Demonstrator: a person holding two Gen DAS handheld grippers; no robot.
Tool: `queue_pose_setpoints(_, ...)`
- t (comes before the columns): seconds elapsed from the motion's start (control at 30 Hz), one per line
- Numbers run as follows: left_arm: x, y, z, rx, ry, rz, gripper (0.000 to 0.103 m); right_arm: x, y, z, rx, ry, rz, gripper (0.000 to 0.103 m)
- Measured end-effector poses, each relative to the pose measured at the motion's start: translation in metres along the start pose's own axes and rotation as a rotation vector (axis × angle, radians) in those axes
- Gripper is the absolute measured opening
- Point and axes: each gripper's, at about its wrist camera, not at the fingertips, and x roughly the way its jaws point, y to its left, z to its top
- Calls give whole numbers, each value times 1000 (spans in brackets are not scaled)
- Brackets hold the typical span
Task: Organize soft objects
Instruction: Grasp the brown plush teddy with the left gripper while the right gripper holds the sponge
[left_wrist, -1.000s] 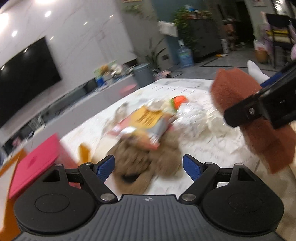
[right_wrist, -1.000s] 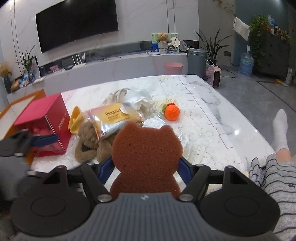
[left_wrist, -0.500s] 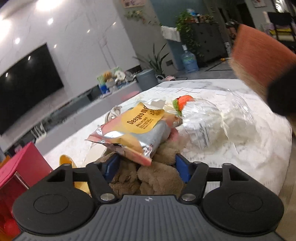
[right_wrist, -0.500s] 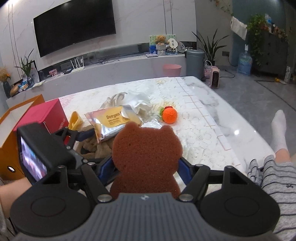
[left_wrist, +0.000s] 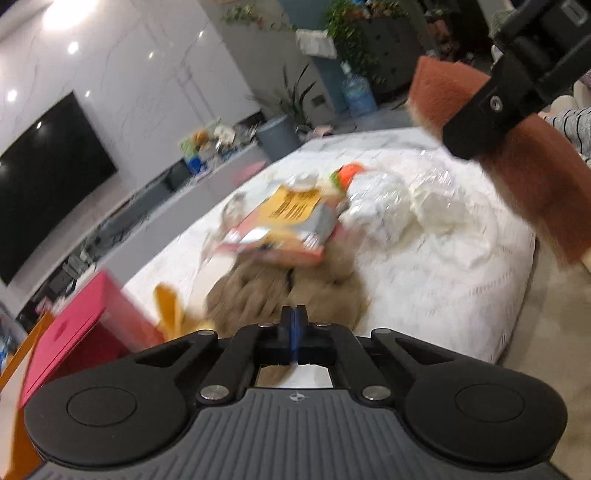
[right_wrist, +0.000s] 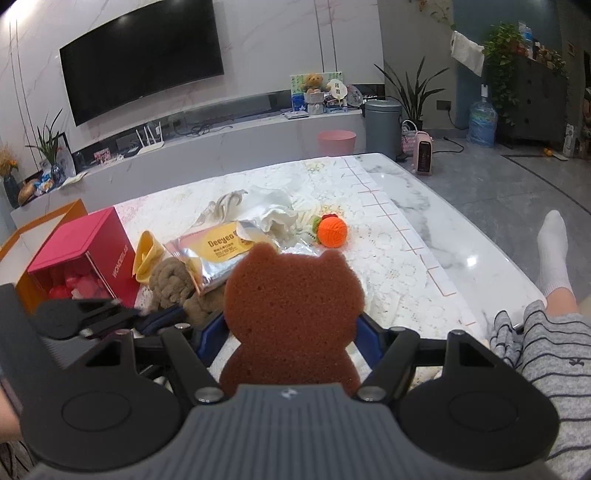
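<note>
- The left tongs (left_wrist: 294, 325) have their blue pads pressed together, where half a second ago they stood wide apart around the plush. Whether a fold of the tan plush toy (left_wrist: 284, 291) is caught between them I cannot tell; the fur lies right at the tips, but the left view is smeared with motion.
- In the right view the left tongs (right_wrist: 147, 317) sit low at the near edge of the plush toy (right_wrist: 173, 280), touching or just beside it. That fits a grab having just been made, though it is only a judgement.
- The right tongs (right_wrist: 291, 328) are clamped, as in the earlier frames, on the brown bear-shaped sponge (right_wrist: 291, 314), held upright above the near edge of the worktop (right_wrist: 406, 229). From the left view the same sponge (left_wrist: 517, 162) hangs up and to the right, well clear of the pile.
- On top of the plush lies the silver and yellow snack bag (right_wrist: 218, 251); it has not shifted off. If the plush is lifted now, the bag will likely slide or tip.
- Beyond the bag are crumpled white wrapping (right_wrist: 273, 210) and the orange knitted ball (right_wrist: 332, 230), apart from both tongs.
- To the left stand the pink box (right_wrist: 77, 251), open toward the camera, and a yellow soft item (right_wrist: 147, 254) between it and the plush.
- So one soft thing is in hand, a second perhaps just taken, and the rest are unsorted on the worktop.
</note>
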Motion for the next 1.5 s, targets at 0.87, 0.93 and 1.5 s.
queue_pose_setpoints(0.87, 28, 19, -16, 105, -89, -43, 87, 9, 2, -3, 2, 29, -19, 71)
queue_pose_setpoints(0.93, 44, 18, -12, 121, -88, -21, 87, 10, 3, -3, 3, 36, -18, 71)
queue_pose_setpoints(1.5, 103, 52, 30, 220, 42, -322, 103, 15, 14, -5, -27, 98, 29, 72)
